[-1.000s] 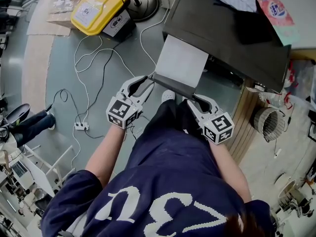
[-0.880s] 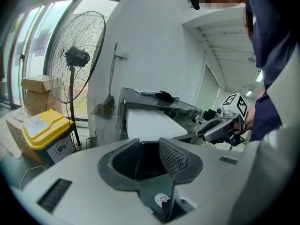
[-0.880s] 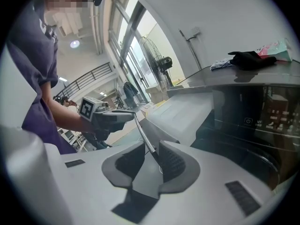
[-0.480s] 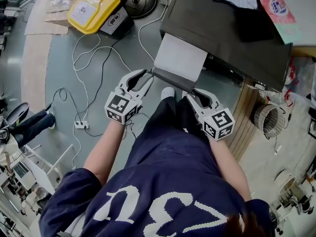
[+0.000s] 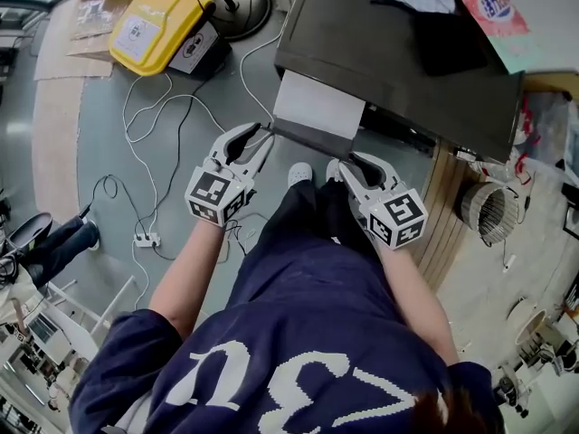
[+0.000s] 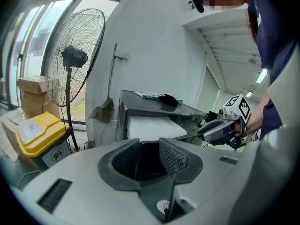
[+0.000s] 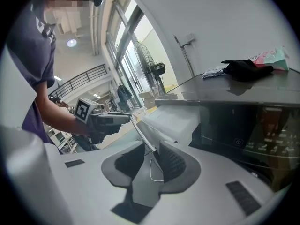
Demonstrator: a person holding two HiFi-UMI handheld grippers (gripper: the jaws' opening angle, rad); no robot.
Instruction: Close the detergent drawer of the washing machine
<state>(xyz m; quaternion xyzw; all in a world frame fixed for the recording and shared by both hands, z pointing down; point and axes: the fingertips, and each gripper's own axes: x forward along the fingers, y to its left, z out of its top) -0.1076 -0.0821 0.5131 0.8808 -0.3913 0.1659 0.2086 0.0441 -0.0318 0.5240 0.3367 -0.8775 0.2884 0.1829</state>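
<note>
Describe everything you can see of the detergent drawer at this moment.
The detergent drawer stands partly pulled out of the dark washing machine, jutting level toward the person. Its top looks like flat, pale grey plastic, and its front edge is a thin dark strip. The left gripper sits at the front left corner with its jaws apart. The right gripper is at the front right corner, and the thin edge runs between its parted jaws.
</note>
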